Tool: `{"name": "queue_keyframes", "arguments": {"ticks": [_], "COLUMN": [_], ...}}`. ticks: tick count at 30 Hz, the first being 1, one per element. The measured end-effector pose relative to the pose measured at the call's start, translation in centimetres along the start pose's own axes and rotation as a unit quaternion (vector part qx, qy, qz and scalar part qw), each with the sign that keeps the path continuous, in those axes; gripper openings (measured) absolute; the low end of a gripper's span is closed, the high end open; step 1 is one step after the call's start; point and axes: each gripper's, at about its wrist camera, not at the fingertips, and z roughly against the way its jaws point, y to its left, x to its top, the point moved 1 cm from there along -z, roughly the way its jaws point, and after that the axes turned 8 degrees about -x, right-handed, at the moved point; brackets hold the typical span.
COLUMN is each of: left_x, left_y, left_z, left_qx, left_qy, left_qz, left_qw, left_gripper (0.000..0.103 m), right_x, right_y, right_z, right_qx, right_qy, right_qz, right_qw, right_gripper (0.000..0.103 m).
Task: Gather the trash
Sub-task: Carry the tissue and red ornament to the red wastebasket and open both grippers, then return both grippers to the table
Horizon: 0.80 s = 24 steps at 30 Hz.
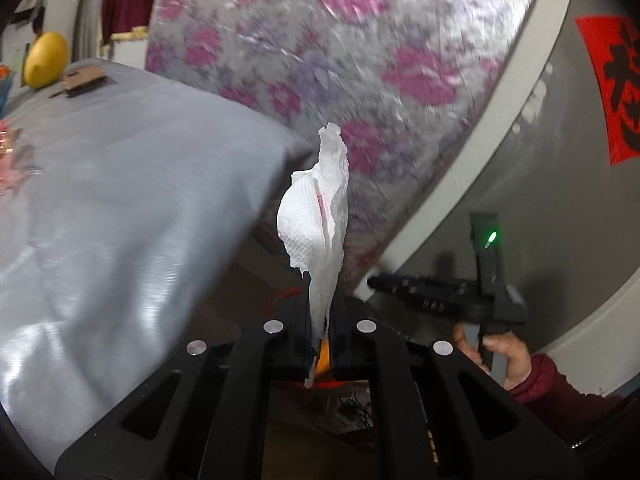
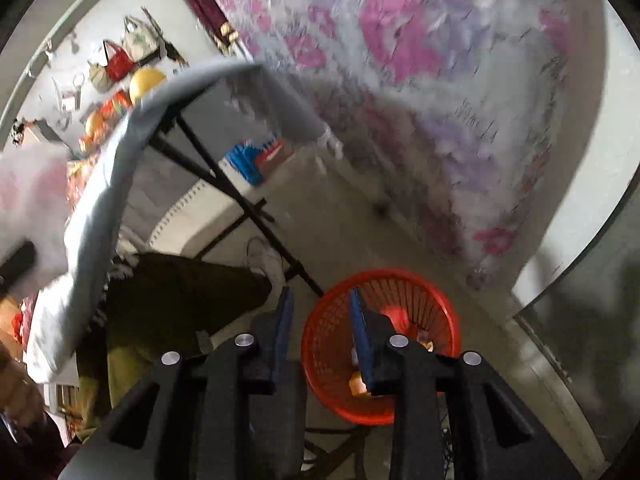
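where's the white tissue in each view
Left wrist: white tissue at centre, pinched upright in the left tool.
Right wrist: a blurred white mass at the far left edge is probably it.
Shared landmark: the grey tablecloth.

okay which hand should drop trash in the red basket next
Left. The left gripper is shut on the white tissue; the right gripper is open and empty above the red basket.

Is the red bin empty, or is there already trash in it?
Not empty: the red basket shows a few orange-yellow scraps at its bottom, partly hidden behind the open right gripper.
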Motion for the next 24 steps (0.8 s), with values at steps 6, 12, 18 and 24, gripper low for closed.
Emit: {"name": "queue_keyframes", "arguments": {"ticks": [6,12,18,24], "left_x": [0.1,1.0,0.7,0.8], "left_y": [-1.8,-3.9,-3.8,-1.8], "left_z": [-4.2,-8.5,-8.8,-5.6], "left_qx": [-0.021,-0.03,0.008,0.031], "left_qy": [0.047,0.086,0.075,0.044], "left_qz": [-0.021,-0.045,-0.05,-0.015], "left_qw": [0.9985,0.9948,0.9959,0.9984], "left_gripper": [0.007,0.039,0.074,0.083], "right_x": [1.0,1.4,1.7,1.7], "right_y": [-1.5,-2.1,-2.4,-1.5], "right_z": [1.8,2.8,3.9,4.1], "right_qx": [0.001,-0.003,0.002,0.012], "right_qy": [-0.047,-0.06,-0.073,-0.072], "right_qz": [-0.031,-0.036,-0.04,-0.031], "right_qw": [0.998,0.998,0.997,0.997], "right_gripper": [0.044,0.044,0.044,0.045]}}
